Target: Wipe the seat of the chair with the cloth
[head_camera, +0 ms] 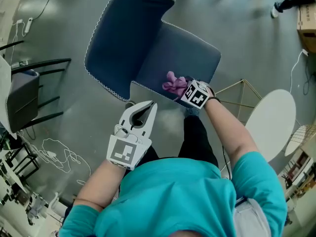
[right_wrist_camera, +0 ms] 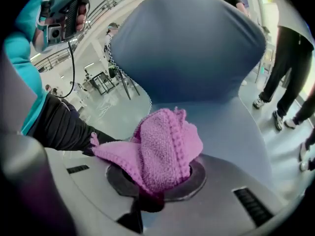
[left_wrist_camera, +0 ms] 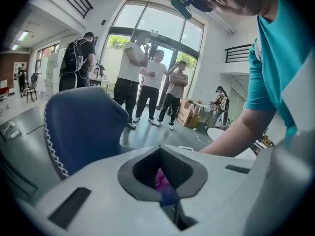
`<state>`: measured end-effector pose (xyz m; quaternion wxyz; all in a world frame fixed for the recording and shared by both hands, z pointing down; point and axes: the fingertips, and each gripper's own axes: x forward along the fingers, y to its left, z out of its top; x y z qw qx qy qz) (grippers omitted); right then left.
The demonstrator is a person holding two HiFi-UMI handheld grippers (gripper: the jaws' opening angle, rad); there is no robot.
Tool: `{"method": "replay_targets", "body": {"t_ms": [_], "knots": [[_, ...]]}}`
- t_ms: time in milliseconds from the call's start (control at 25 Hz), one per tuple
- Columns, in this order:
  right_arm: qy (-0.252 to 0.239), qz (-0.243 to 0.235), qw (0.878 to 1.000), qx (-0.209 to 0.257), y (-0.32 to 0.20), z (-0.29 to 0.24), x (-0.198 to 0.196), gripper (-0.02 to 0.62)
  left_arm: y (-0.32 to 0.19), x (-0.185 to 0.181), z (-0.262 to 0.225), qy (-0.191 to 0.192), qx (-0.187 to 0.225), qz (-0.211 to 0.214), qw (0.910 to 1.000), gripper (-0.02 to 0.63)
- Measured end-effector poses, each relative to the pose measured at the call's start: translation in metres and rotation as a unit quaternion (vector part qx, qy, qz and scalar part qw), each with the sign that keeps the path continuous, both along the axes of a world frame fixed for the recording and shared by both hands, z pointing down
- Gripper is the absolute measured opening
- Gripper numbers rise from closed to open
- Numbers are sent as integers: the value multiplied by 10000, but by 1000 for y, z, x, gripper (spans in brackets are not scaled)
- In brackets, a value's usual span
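Nearest to the body, at about 7 o'clock from the cloth in the head view, is the left gripper (head_camera: pixel 146 110). Its jaws are closed on each other with nothing between them. The bit of pink you see through the gap in its own view is just the cloth further off.

Next out, the right gripper (head_camera: pixel 186 89) is clamped on the pink cloth (right_wrist_camera: pixel 162 146). It pinches a bunched fold, and the rest puffs up over the jaws. The cloth sits right at the 5 o'clock edge of the seat (head_camera: pixel 185 53), touching it or very nearly.

Handling-wise, I'd guess the cloth is light, soft and floppy, some knit or terry weave. It'll fold and drag rather than slide flat, so a pinch on a gathered wad like this looks right, leaving enough loose to press down on the seat. The seat looks like padded fabric, so there'd be some friction and nothing fragile.

The backrest (head_camera: pixel 123 36), with white stitching round its rim, rises past the seat toward 11 o'clock.

Counts:
- One cloth
- One blue chair
- Two grippers
- One dark chair (head_camera: pixel 24 95) at 9 o'clock
- One white round table (head_camera: pixel 271 120) at 3 o'clock
- At least four people standing by the glass doors in the left gripper view
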<state>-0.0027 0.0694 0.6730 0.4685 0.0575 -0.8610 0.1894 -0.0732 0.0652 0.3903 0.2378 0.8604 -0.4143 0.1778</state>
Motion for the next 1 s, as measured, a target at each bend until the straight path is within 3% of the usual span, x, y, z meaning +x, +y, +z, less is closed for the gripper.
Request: {"method": "replay_targets", "body": {"t_ms": [200,400,600,1000], "knots": [[-420,-356,9974,470,-8,8,-114,61,4,-61,8,-26,39,-102,9999,3],[-565,-367,9947,783,-16,30,-179,61,16,-94,15,34,5,-179,9998,3],[-305,-424,9937,996,-16,59,-201,61,27,-113,23,109,-180,-304,9993,3],[170,-400,9917,1212,-6,84,-199,60,36,-119,38,243,-366,-451,9980,3]]}}
